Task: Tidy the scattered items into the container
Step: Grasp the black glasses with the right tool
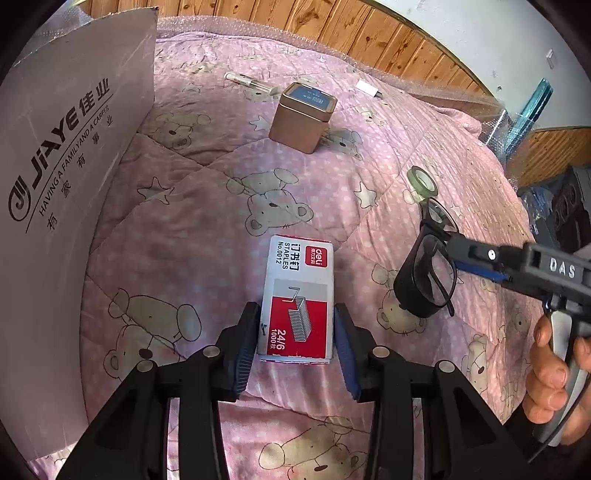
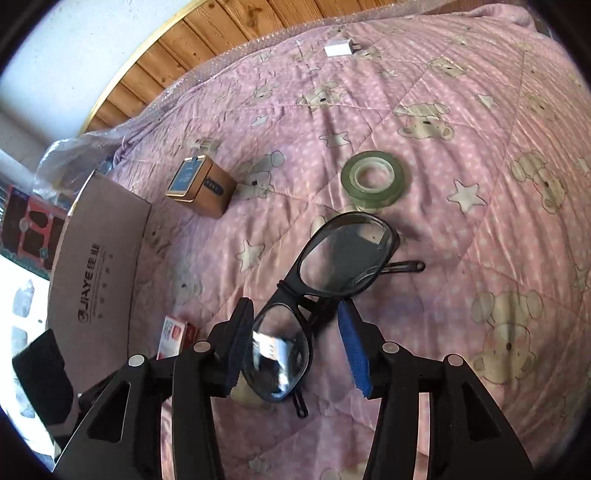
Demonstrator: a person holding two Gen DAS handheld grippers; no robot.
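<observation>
Left wrist view, hand-held gripper point(image 1: 297, 334) straddling staple box point(image 1: 297, 299)

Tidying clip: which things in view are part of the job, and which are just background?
Job:
- staple box, between the left gripper jaws
- glasses, between the right gripper jaws
- tape roll
- tin
- pen
- white plug
- cardboard box

Background:
- quilt
- wood panelling
- blue chair
</observation>
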